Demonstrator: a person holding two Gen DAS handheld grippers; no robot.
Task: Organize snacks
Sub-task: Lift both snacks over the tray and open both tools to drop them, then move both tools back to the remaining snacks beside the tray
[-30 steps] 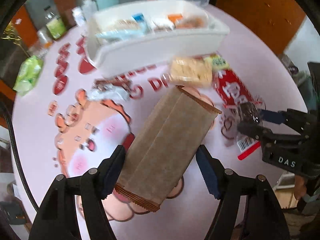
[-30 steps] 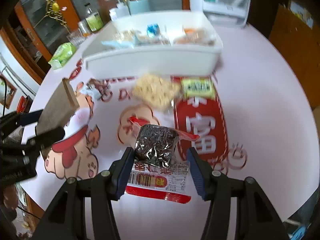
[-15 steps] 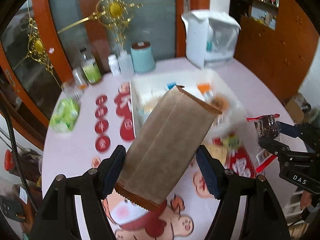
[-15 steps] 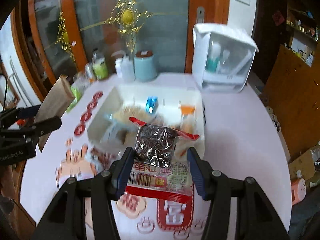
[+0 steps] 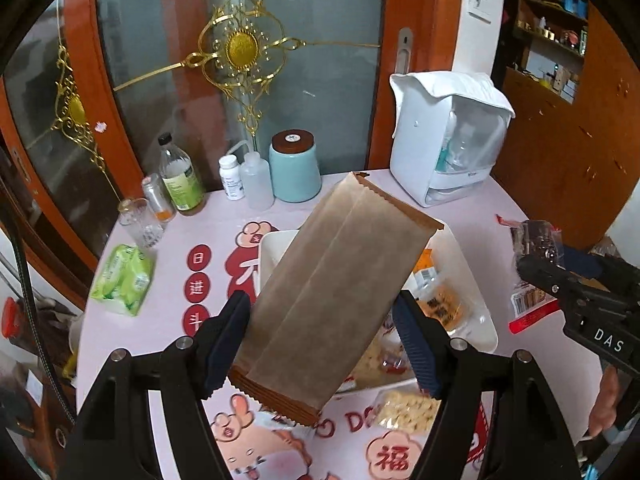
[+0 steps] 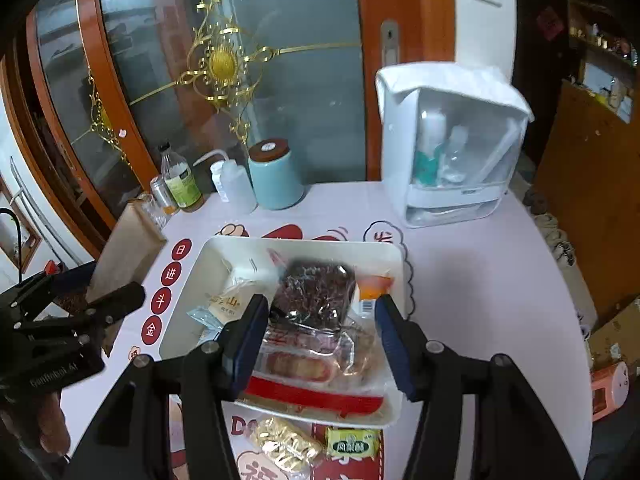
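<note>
The counter point(image 6: 480, 280) is lying bare right of the white tray point(image 6: 402, 264). The left hand-held gripper point(image 5: 320, 344) is clamping a brown packet point(image 5: 332, 292) above the tray's left edge. The right hand-held gripper point(image 6: 318, 336) is gripping a dark foil snack point(image 6: 316, 292) over its middle.

Home dining room, by look of it. My round tabletop point(image 5: 500, 204) wears pink cloth with cartoon figures and red Chinese characters. Behind it, orange wood-framed glass door point(image 5: 320, 60) with gilt ornament point(image 5: 242, 46). At tabletop's far edge: teal canister point(image 5: 294, 168), pill bottle point(image 5: 231, 178), squeeze bottle point(image 5: 256, 184), green-labelled bottle point(image 5: 180, 182), white case of toiletries point(image 5: 452, 136). Green tissue pack point(image 5: 124, 278) at left edge. Wooden cabinet point(image 5: 576, 140) and cluttered shelves point(image 5: 556, 12) at right.
</note>
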